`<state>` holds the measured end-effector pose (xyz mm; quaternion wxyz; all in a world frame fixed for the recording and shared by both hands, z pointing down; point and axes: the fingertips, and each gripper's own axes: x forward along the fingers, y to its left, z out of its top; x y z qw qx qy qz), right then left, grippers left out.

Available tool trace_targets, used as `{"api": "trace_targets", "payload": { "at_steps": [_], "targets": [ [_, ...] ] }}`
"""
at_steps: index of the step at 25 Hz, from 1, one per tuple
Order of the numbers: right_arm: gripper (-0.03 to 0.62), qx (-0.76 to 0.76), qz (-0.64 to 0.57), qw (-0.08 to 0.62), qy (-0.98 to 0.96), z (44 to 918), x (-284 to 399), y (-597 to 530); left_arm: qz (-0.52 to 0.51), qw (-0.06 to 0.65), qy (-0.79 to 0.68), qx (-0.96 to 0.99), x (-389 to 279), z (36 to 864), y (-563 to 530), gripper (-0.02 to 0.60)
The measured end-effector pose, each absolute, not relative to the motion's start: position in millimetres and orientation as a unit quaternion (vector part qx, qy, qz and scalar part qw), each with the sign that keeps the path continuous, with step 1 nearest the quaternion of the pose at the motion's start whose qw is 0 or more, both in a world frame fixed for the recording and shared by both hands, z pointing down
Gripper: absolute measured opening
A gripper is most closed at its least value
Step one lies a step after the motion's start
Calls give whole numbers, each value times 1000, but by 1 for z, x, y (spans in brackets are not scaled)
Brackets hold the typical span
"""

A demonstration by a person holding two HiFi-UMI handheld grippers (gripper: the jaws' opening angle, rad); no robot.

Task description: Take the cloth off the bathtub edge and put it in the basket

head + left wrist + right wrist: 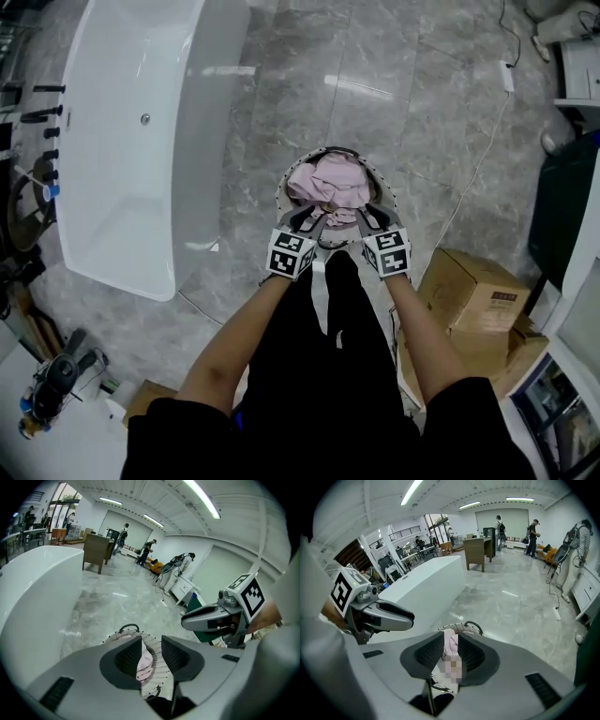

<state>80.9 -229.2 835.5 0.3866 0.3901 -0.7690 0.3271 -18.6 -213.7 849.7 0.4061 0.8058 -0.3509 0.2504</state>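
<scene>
Floor (403, 103): we stand on grey stone.
Cloth (328, 183): pink, inside the basket (330, 150).
Left tongs (312, 219): wide open, we hold nothing.
Right tongs (367, 219): open, nothing held.

The person wears black clothes: short sleeves (173, 427) and black trousers (352, 300). The left tool (309, 223) and the right tool (370, 221) have smooth, rounded grey shells, with dark ribbed pads (129, 656) lining the jaws. Each carries a white cube (291, 254) printed with black square markers.
</scene>
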Motion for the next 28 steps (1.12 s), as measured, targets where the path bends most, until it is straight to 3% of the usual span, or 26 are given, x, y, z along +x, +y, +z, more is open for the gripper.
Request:
{"api": "trace_targets", "payload": {
  "at_steps": [15, 28],
  "targets": [
    [103, 422, 295, 295, -805, 698, 103, -187, 130, 323, -456, 819, -23, 673, -191, 135],
    [104, 410, 213, 214, -861, 561, 114, -125, -1, 197, -492, 848, 4, 474, -121, 135]
  ]
}}
